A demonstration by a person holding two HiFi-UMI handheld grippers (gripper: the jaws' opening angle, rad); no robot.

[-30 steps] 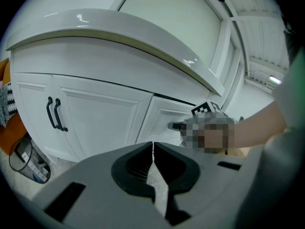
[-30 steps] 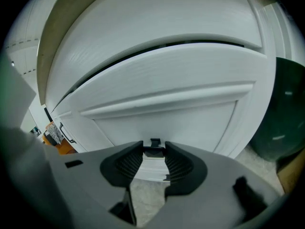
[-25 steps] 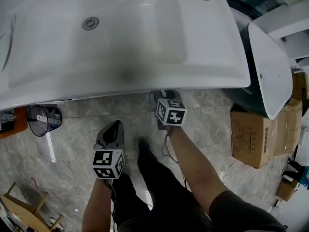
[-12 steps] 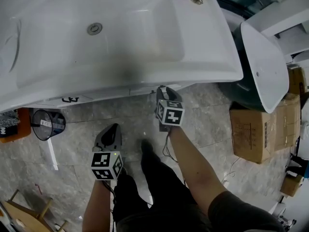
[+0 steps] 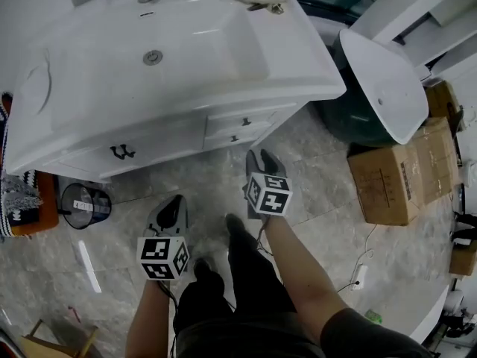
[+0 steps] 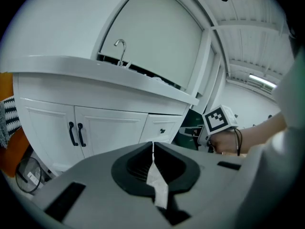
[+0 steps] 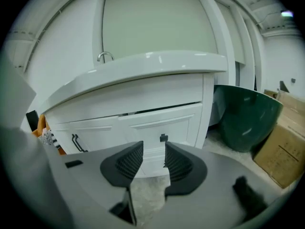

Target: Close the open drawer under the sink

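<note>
The drawer (image 5: 243, 121) under the sink (image 5: 97, 95) lies at 12 o'clock from the right hand-held gripper (image 5: 261, 156), not touching it. A dark gap along its top suggests it is ajar. That gripper's jaws stand apart, empty. The left hand-held gripper (image 5: 173, 203) is closed on nothing. Approach step, probably: next, push the front squarely toward 12 o'clock.

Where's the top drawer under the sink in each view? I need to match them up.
Head view: drawer, just right of centre, upper half.
Left gripper view: drawer at centre, just above the jaws.
Right gripper view: drawer at centre, above the jaws, dark gap along its top.
Shared landmark: black cupboard handles, left of the drawer in all three.
</note>
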